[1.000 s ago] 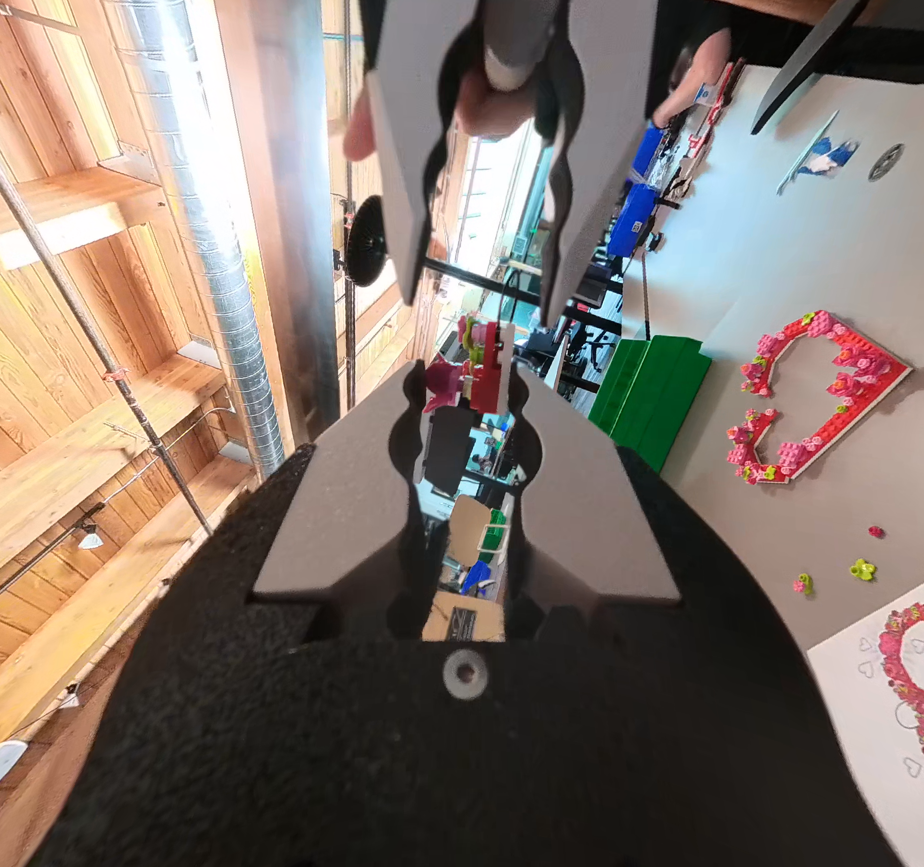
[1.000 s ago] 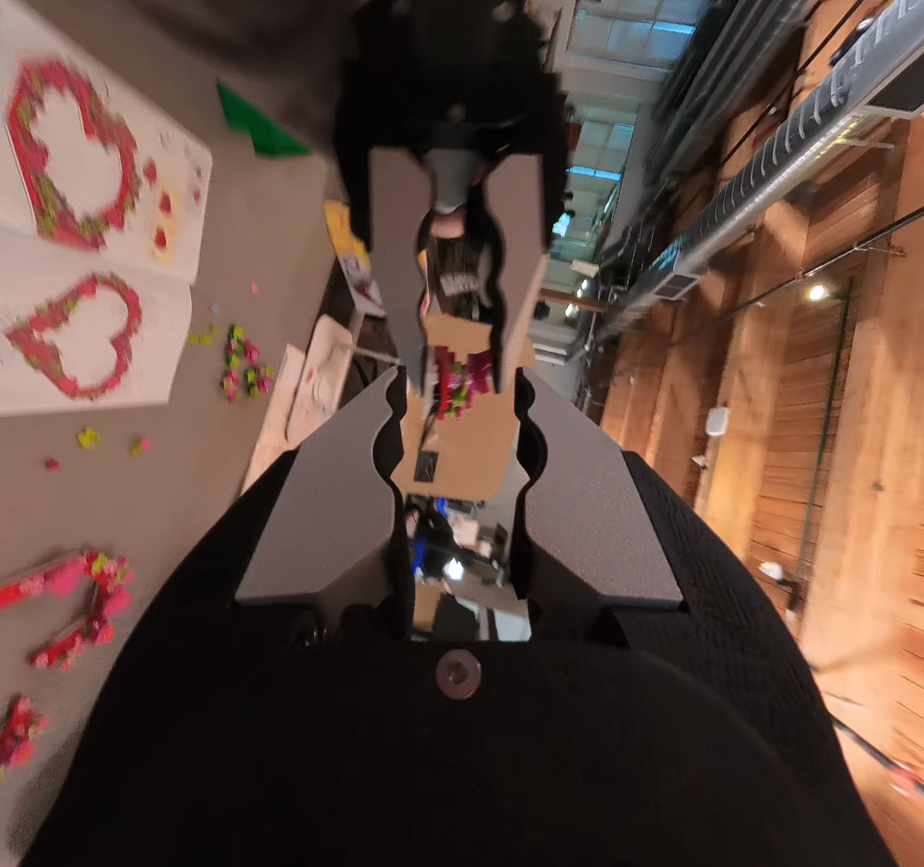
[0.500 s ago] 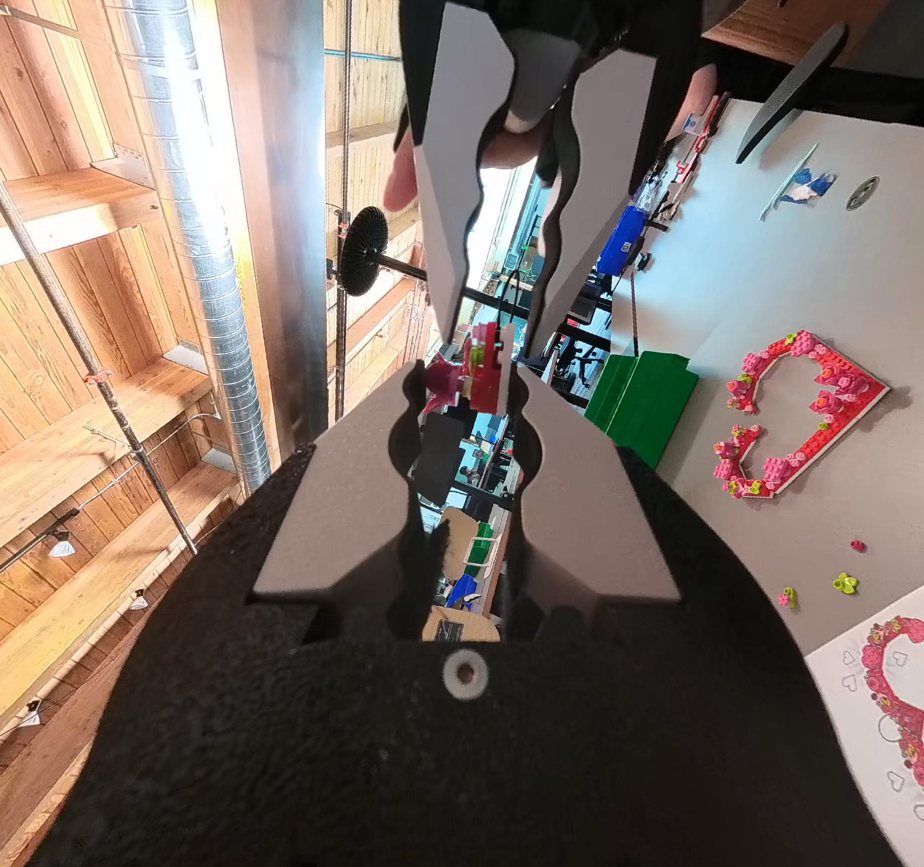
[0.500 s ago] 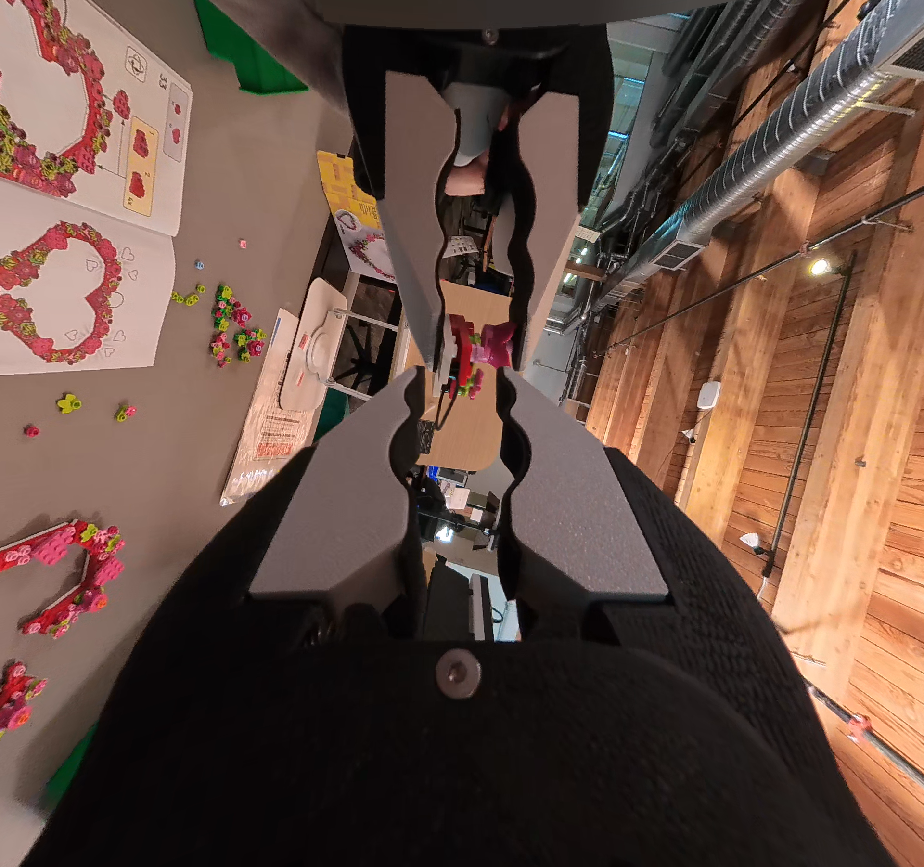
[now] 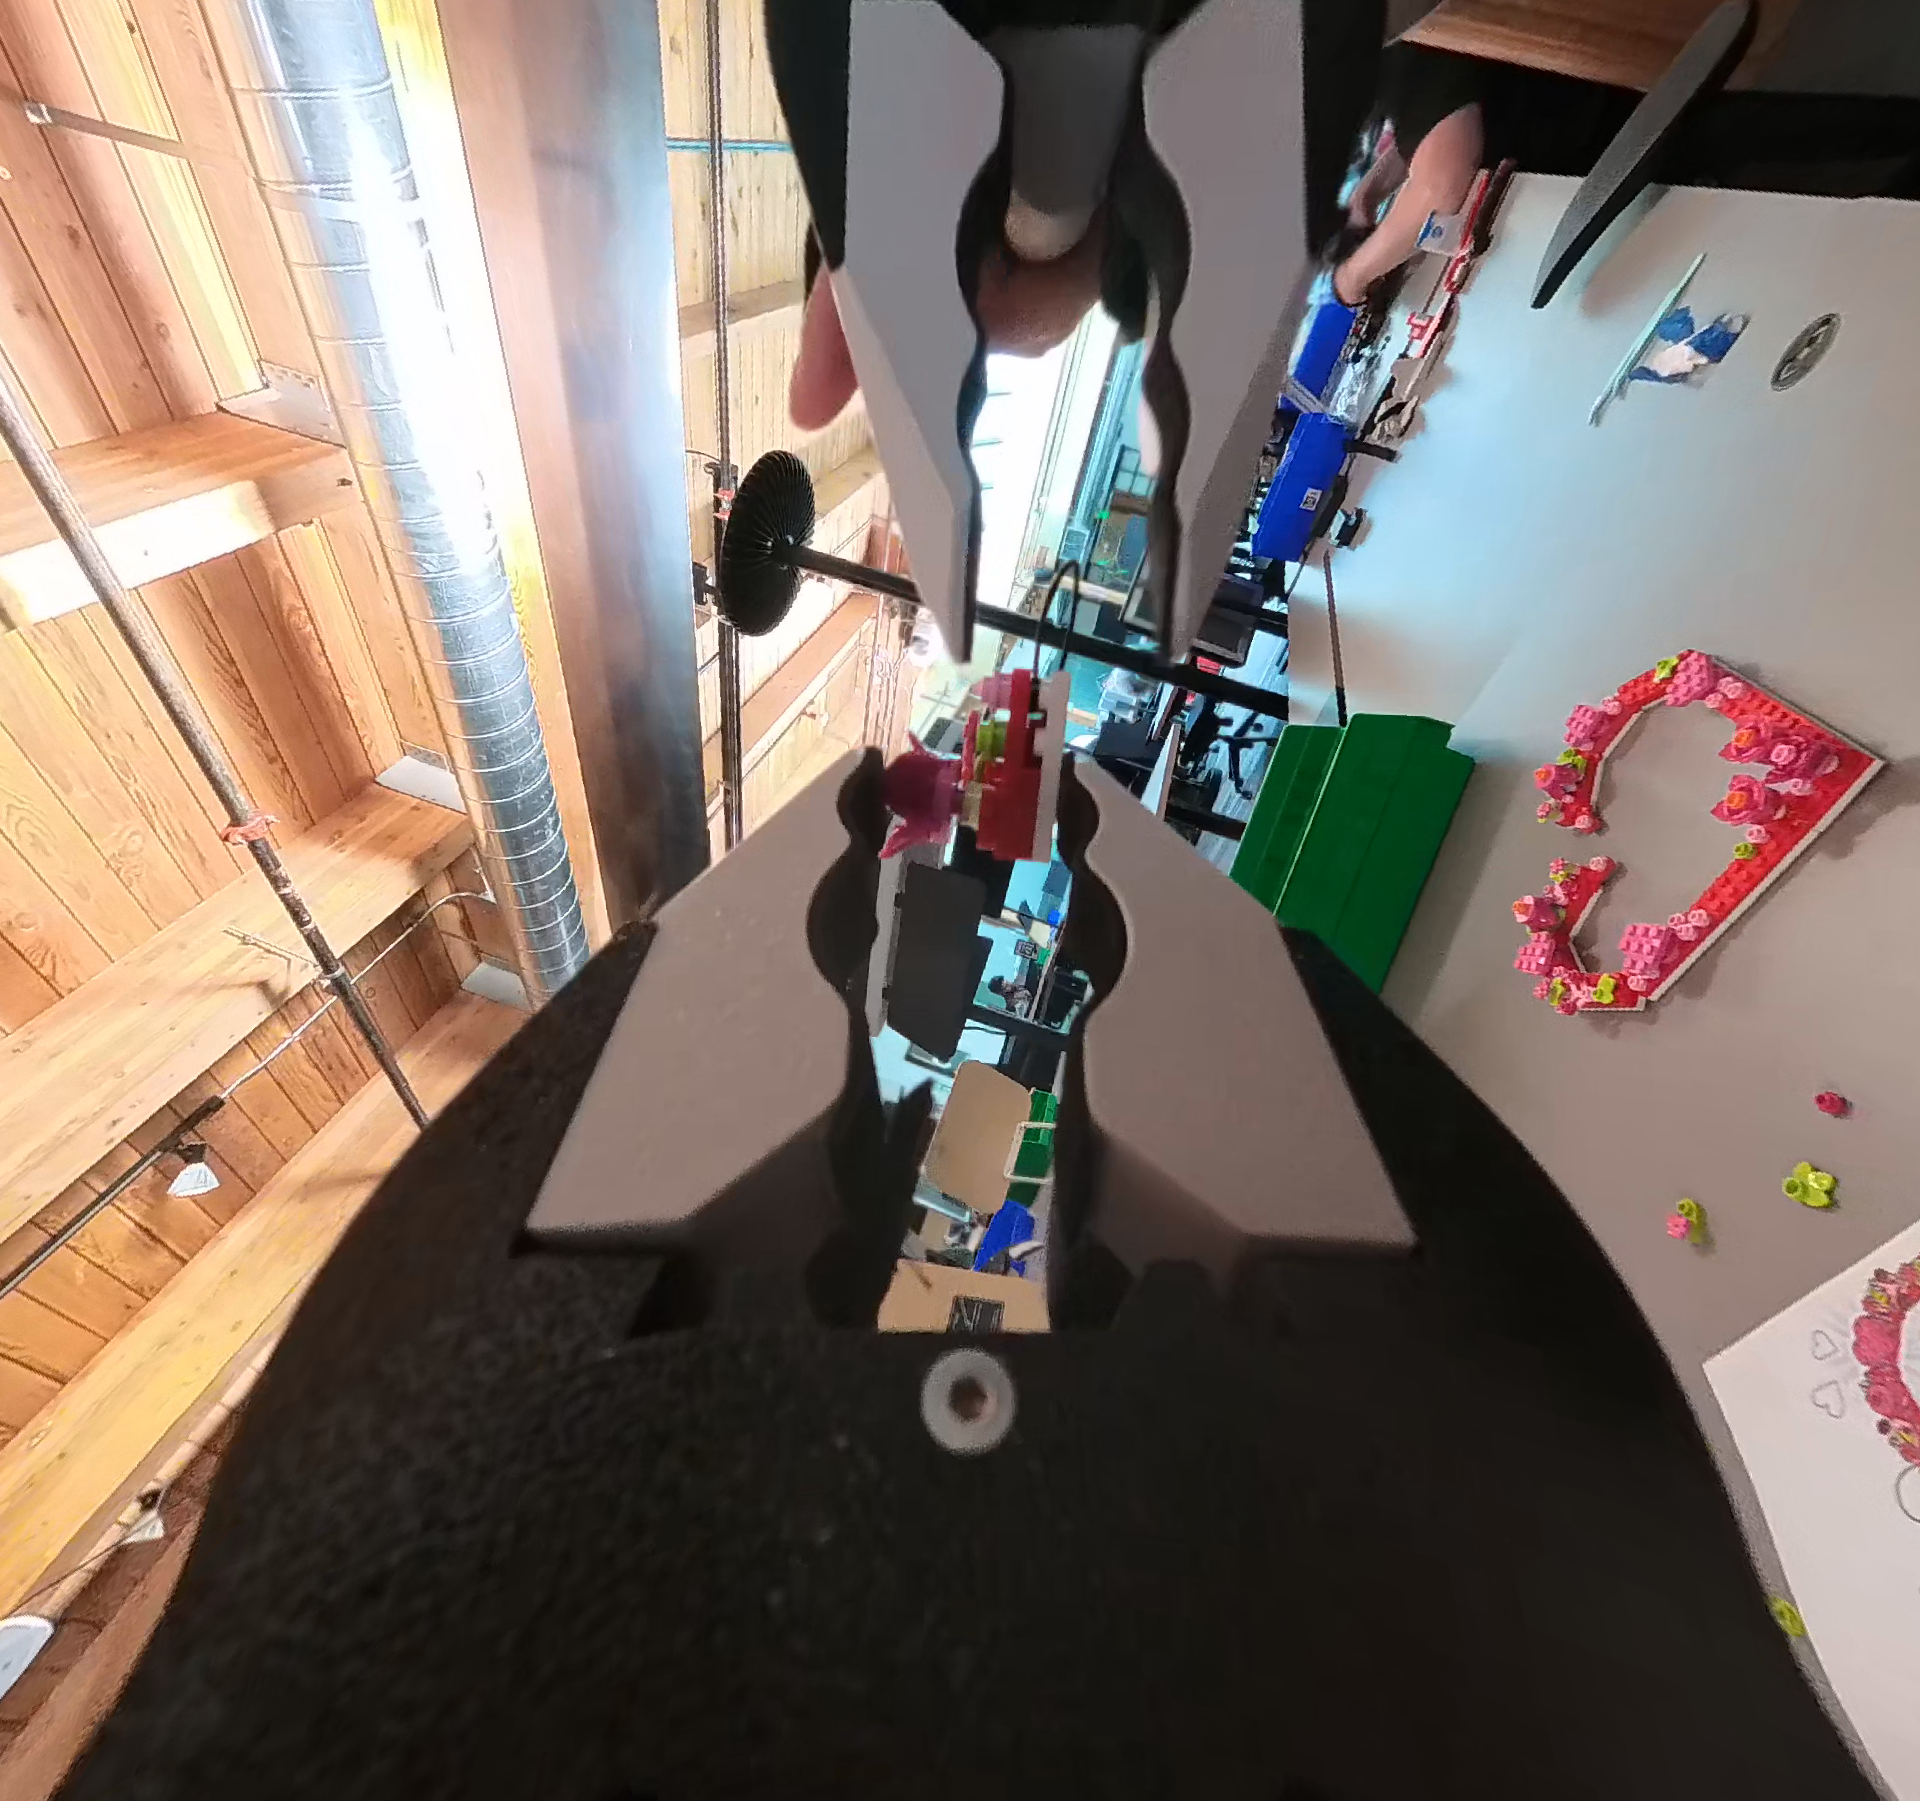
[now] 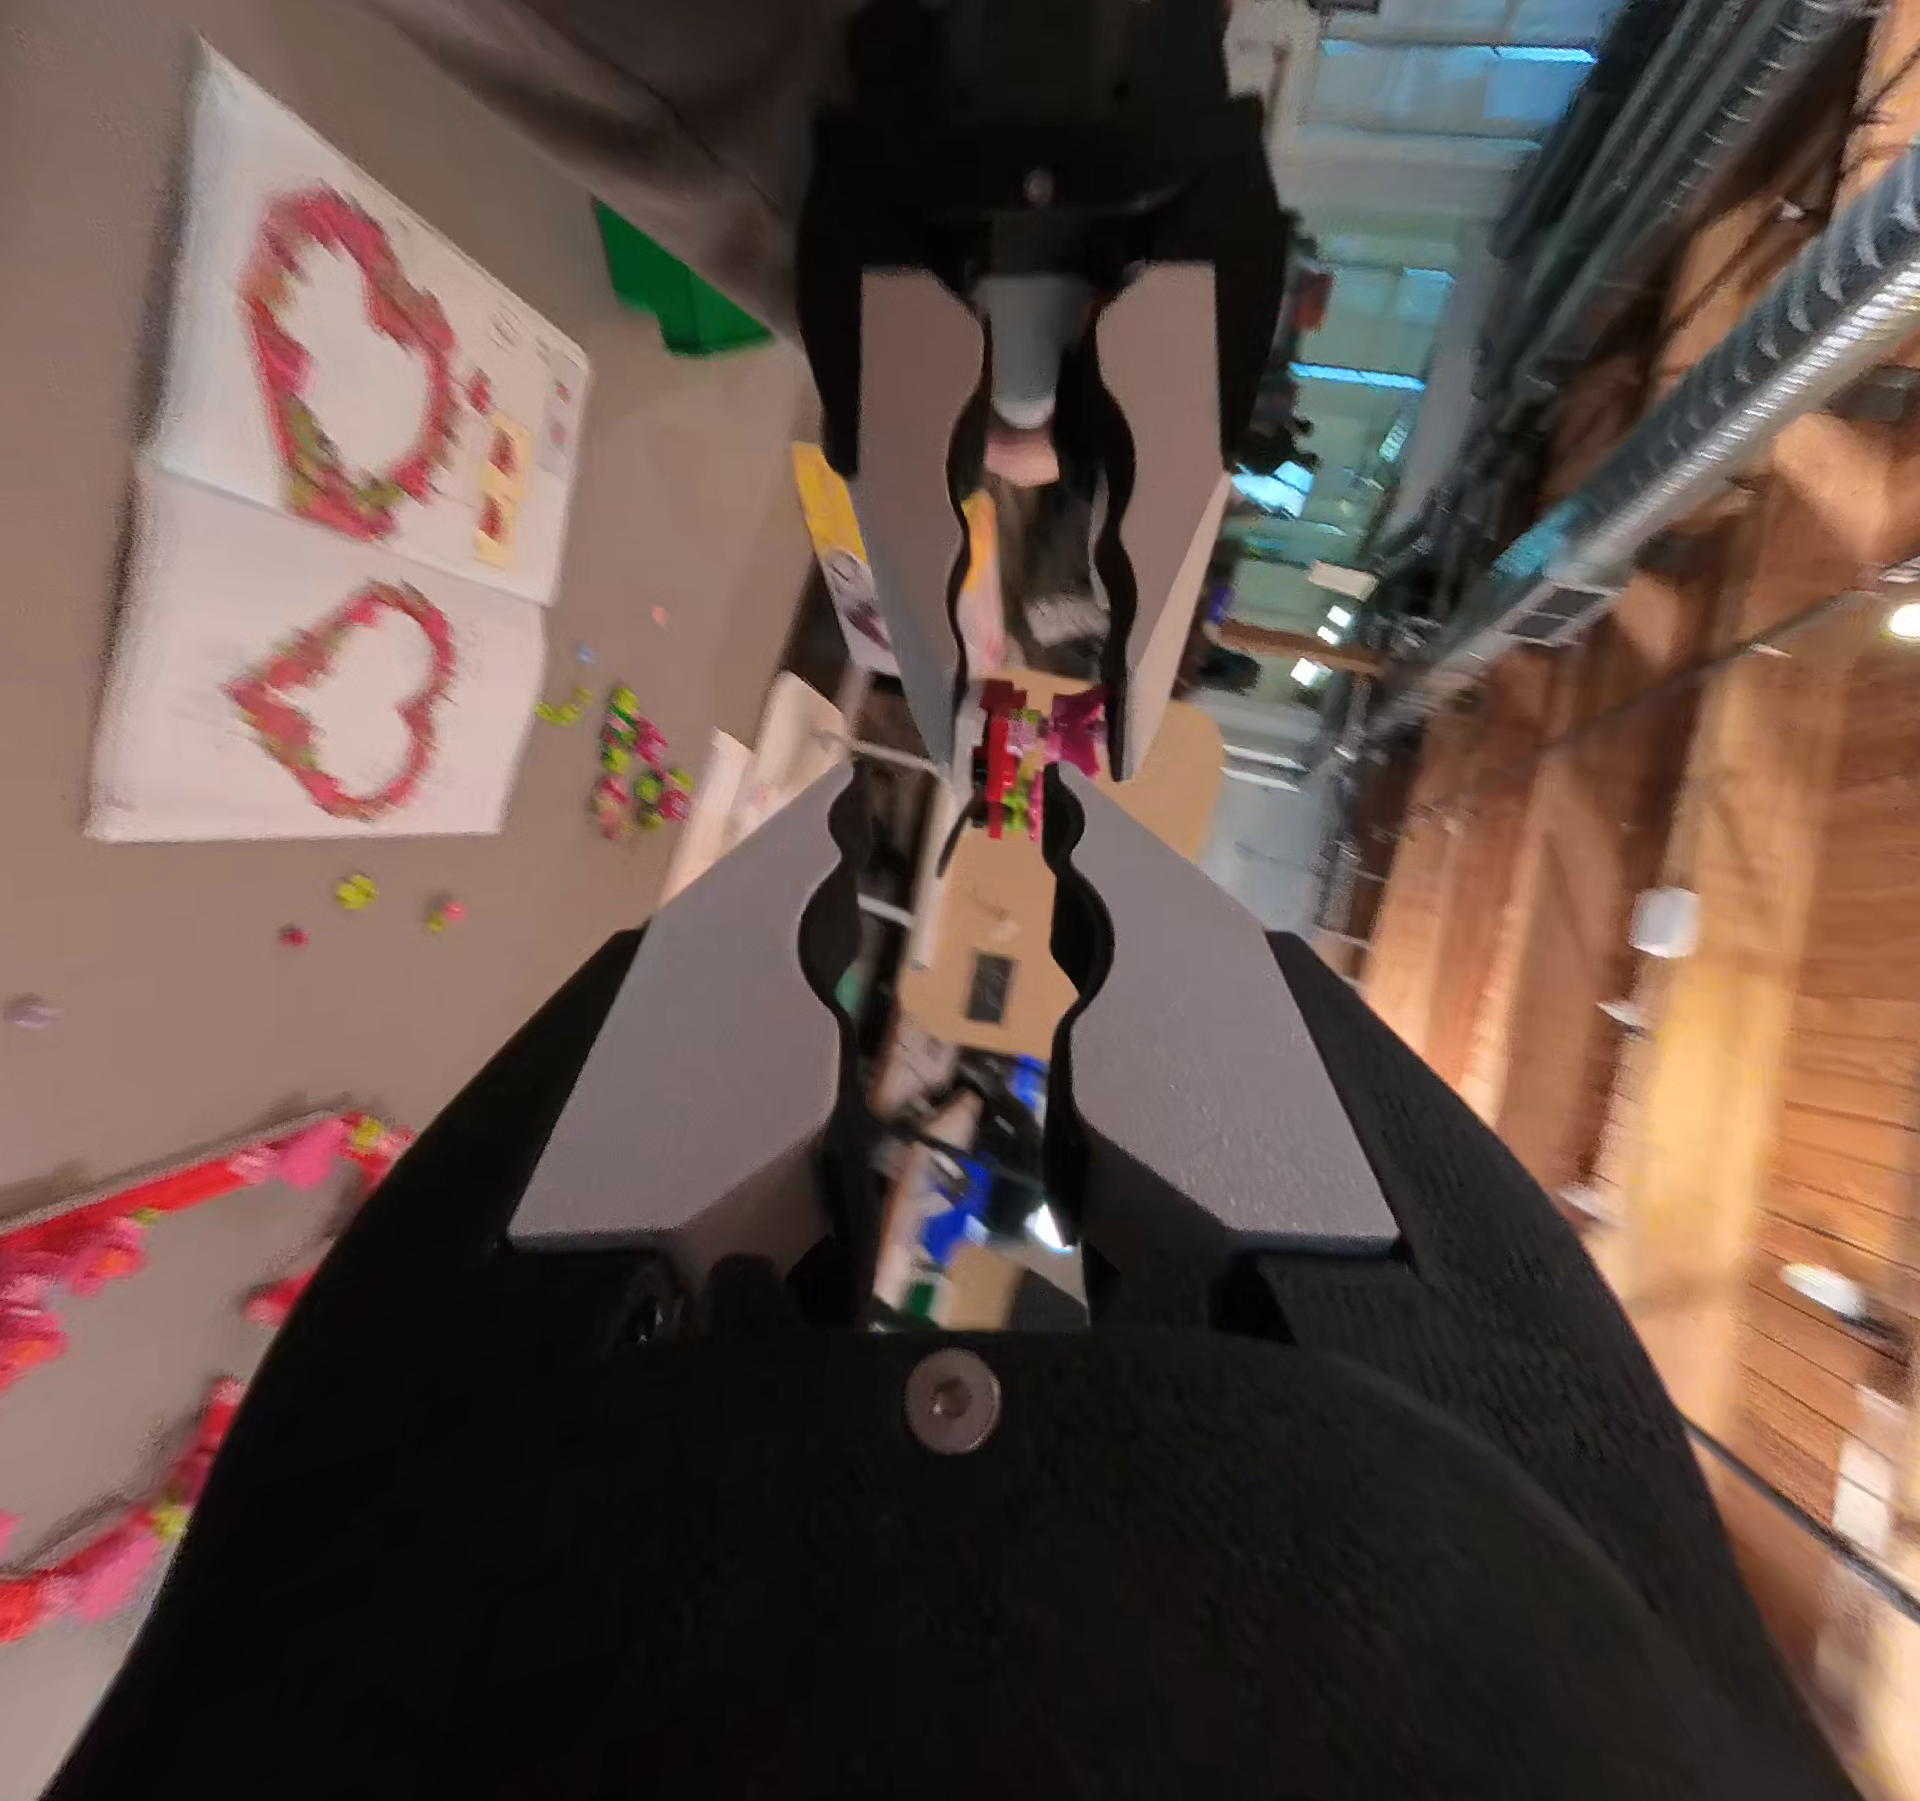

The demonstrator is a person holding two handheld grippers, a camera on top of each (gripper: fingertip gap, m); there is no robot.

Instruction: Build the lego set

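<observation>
Red-and-magenta brick cluster held aloft between opposed grippers.
The left gripper is clamped on the small brick sub-assembly, above the table; the right gripper, fingers apart, faces it. Light, rigid, likely separable: grip the red plates.

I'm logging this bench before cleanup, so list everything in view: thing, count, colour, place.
small lego assembly: one, red, magenta and lime, held in the air at the left gripper's tips
heart frame: one, red and pink, on the grey table
green boxes: a stack, at the table's edge
loose pieces: several, pink and lime, near the instruction booklet, which lies open
left gripper: grey fingers, shut on the assembly
right gripper: open, tips just short of the assembly
</observation>
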